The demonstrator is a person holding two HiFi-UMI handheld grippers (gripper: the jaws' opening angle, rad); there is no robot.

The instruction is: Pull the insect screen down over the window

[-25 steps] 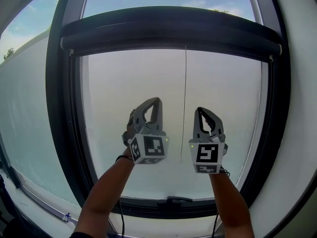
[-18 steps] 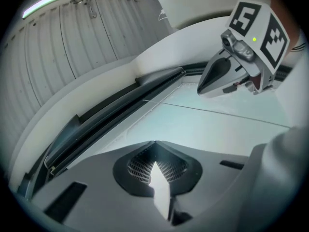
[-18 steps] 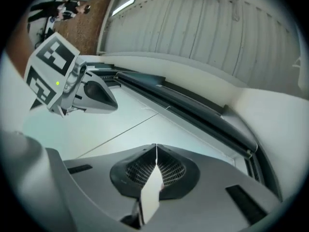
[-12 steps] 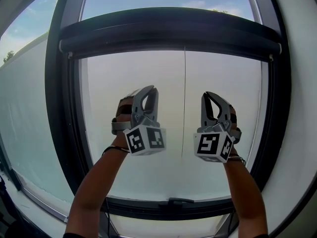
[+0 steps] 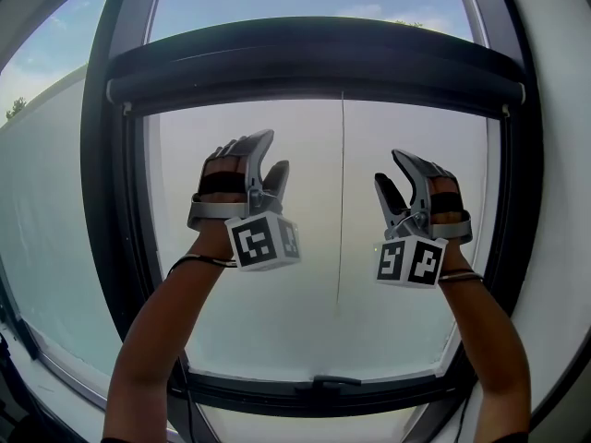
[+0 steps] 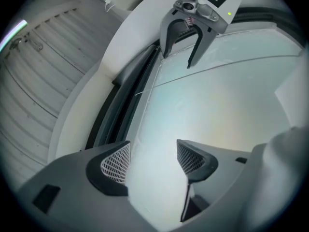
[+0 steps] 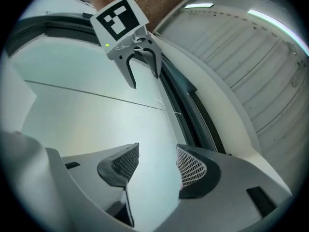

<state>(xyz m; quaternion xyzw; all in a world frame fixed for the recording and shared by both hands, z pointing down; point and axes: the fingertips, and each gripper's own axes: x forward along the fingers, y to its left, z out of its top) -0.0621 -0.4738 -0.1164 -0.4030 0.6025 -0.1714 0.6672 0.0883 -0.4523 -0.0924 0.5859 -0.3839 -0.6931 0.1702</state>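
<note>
The insect screen is rolled up in a dark cassette (image 5: 314, 58) across the top of the window. A thin pull cord (image 5: 341, 201) hangs from its middle down the glass. My left gripper (image 5: 268, 155) is raised left of the cord, below the cassette. My right gripper (image 5: 390, 169) is raised to the cord's right at about the same height. Both sets of jaws have just been opening and now stand apart with only glass behind them. The left gripper (image 6: 152, 161) and the right gripper (image 7: 157, 163) each show bare mesh pads. Neither touches the cord.
A dark window frame (image 5: 111, 247) surrounds the pane, with white reveal (image 5: 554, 201) on the right. A window handle (image 5: 323, 381) sits on the bottom rail. Sky shows above the cassette. A ribbed grey ceiling (image 7: 251, 57) shows in the gripper views.
Both hands have risen toward the cassette and rolled outward, so the marker cubes now face me from below. Both grippers went from shut to open.
</note>
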